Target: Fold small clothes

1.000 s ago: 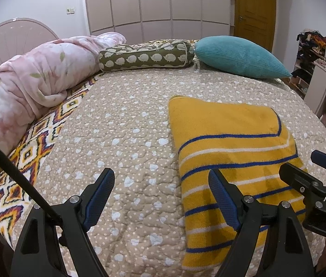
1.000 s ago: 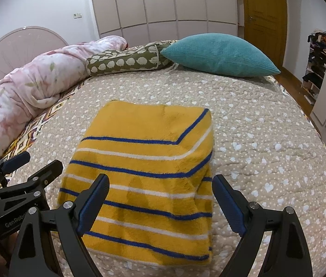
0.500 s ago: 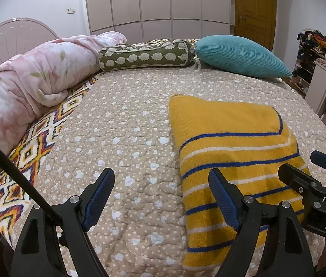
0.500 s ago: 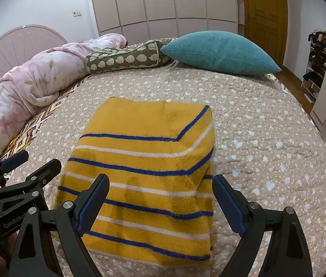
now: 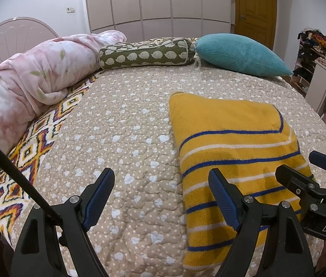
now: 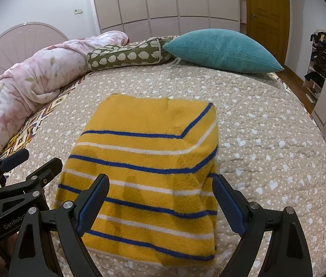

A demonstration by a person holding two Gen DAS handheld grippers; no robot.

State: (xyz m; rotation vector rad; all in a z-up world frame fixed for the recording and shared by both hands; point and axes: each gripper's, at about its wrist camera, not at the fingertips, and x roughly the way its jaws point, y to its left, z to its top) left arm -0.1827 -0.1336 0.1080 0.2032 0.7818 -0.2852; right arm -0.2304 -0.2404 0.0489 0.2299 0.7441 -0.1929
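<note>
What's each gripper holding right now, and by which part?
Nothing. The left gripper and right gripper are both open and empty; the folded yellow striped garment lies flat on the bed, ungripped.

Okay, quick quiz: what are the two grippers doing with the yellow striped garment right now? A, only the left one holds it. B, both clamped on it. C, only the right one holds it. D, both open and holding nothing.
D: the left gripper and right gripper both have their jaws spread with nothing between them, while the folded garment lies on the bed.
</note>
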